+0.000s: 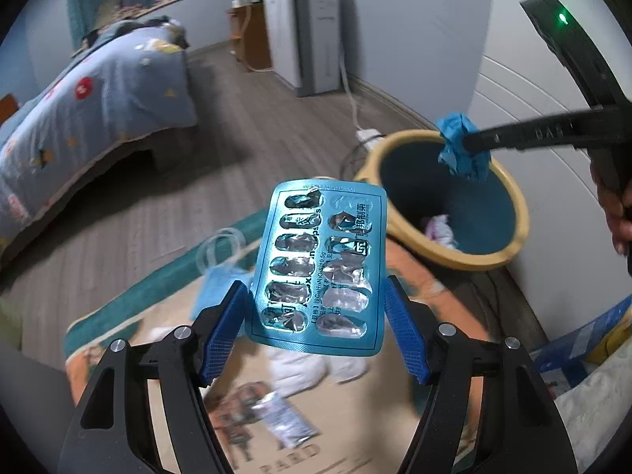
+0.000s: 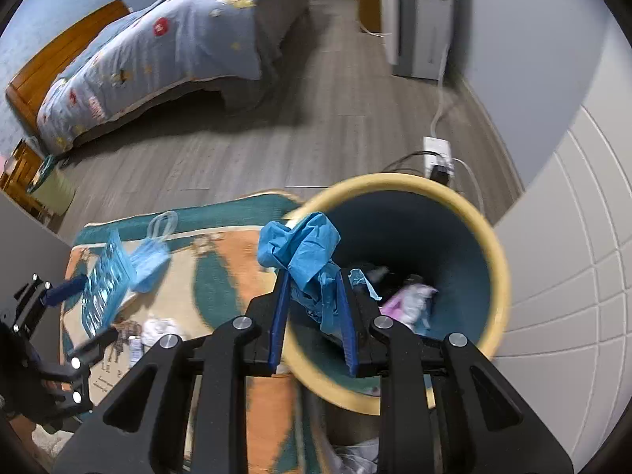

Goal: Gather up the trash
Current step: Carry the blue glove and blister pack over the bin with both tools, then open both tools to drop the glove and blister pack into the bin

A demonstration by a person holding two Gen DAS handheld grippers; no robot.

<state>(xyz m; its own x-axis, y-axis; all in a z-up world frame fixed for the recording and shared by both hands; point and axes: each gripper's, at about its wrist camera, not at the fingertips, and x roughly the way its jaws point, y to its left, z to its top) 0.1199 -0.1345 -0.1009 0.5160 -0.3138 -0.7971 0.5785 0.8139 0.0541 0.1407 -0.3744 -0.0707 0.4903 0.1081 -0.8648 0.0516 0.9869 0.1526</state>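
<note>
Trash: blister pack (image 1: 320, 268) clamped in left gripper (image 1: 316, 308), crumpled glove (image 2: 304, 260) pinched in right gripper (image 2: 314, 312), poised over bin (image 2: 499, 260) rim for dropping.

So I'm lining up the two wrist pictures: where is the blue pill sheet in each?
Left wrist: pill sheet at centre, between the left tongs.
Right wrist: pill sheet at far left, above the rug.
Shared landmark: the yellow-rimmed bin.

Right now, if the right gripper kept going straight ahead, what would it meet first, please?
Probably the bin's inside: the right gripper, shut on a blue glove, points into its mouth, though depth is unclear.
</note>
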